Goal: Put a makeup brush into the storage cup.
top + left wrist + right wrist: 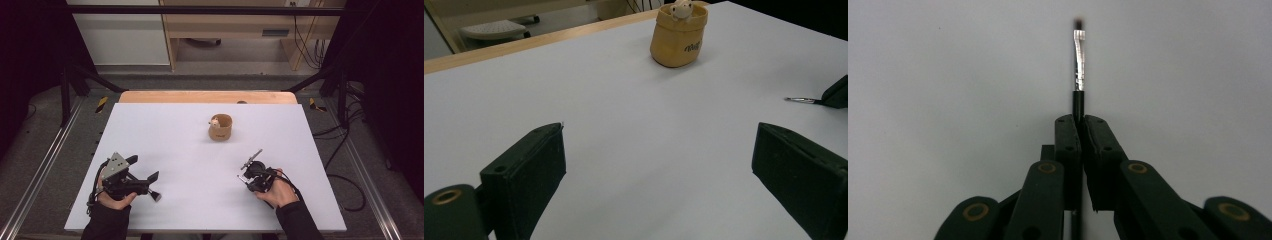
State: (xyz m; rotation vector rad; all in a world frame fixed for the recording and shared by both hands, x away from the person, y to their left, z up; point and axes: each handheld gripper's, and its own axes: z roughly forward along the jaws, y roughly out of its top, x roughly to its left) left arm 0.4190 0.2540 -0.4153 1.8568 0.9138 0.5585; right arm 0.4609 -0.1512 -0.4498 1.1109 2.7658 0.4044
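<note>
My right gripper (1080,125) is shut on a thin brush (1079,60) with a black handle and a silver ferrule, which sticks out past the jaws over the white table. In the high view this gripper (250,168) sits at the near right with the brush (255,156) pointing away and to the right. At the near left, my left gripper (145,169) stands open with nothing between its jaws. Its own view has the jaws wide apart (659,150) and the brush tip (799,100) at the right edge. A tan fabric pot (220,129) holding a small pale plush toy (215,121) stands mid-table.
The white tabletop (175,145) has a wooden strip (200,96) along its far edge. In the left gripper view the pot (678,42) and toy (682,8) stand far ahead. Black frame posts and cables flank the table.
</note>
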